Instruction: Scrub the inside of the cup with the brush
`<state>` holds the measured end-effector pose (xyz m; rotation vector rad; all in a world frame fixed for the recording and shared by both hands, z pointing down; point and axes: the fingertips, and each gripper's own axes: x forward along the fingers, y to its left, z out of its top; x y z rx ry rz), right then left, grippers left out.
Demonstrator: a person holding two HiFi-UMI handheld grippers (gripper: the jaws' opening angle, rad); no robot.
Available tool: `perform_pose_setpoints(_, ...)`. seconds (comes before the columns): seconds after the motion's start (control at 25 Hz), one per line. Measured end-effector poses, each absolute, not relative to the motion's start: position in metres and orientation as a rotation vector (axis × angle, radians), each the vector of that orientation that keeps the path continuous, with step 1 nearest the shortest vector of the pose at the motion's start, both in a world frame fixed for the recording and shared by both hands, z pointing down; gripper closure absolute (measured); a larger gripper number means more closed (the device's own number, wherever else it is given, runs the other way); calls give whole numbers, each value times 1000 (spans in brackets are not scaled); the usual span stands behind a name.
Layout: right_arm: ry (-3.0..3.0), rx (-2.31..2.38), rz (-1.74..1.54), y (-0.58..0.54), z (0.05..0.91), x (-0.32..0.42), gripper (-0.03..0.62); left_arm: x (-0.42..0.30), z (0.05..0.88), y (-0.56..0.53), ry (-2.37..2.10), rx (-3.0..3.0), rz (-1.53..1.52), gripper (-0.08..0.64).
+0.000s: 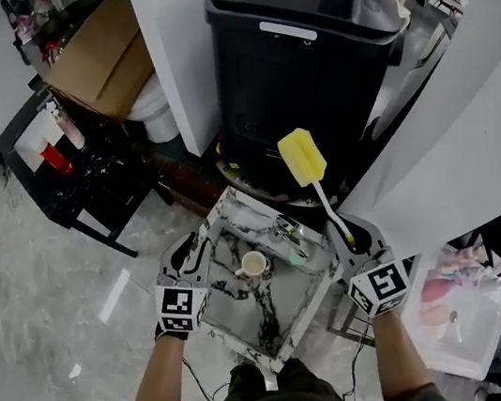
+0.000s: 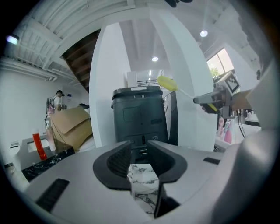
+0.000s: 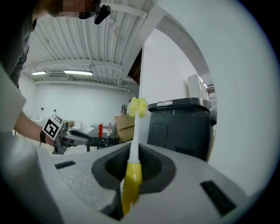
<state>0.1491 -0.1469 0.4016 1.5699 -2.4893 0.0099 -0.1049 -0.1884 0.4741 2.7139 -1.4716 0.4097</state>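
Pale glossy floor (image 1: 49,305) surrounds one black bin (image 1: 305,71), the landmark for all three views.

**Head view.** One marble table (image 1: 278,309) stands directly in front of the bin. One cup (image 1: 253,265) sits upright near the middle of the tabletop, and the small items beside it are too indistinct to identify. There are two grippers. The left gripper (image 1: 192,248), on the table's side away from the bin's right corner, has its jaws apart and holds nothing. The right gripper (image 1: 351,235) is clamped on the handle of one brush (image 1: 303,157), whose yellow sponge head rises in front of the bin's body. To the left of the bin are one cardboard box (image 1: 98,58) and one red bottle (image 1: 55,159). The frame's lower edge cuts off both forearms.

**Left gripper view.** The bin (image 2: 140,113) stands straight ahead. The jaws are parted around an empty gap, and only a corner of the marble table (image 2: 143,179) shows through it. The brush (image 2: 167,83) and right gripper (image 2: 210,99) appear to the right of the bin. The cup is out of frame.

**Right gripper view.** The bin (image 3: 179,127) is right of centre. The jaws pinch the brush's yellow handle (image 3: 131,175). The left gripper is at far left and partly cut off. The cup is out of frame.
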Motion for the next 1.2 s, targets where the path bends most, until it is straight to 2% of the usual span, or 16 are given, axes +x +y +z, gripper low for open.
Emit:
perform_pose_setpoints(0.36, -2452, 1644, 6, -140, 383, 160, 558, -116, 385, -174, -1549, 2827, 257, 519)
perform_pose_setpoints(0.56, -2436, 1666, 0, -138, 380, 162, 558, -120, 366, -163, -1551, 2871, 250, 557)
perform_pose_setpoints(1.2, -2415, 1678, 24, -131, 389, 163, 558, -115, 361, -156, -1496, 2906, 288, 558)
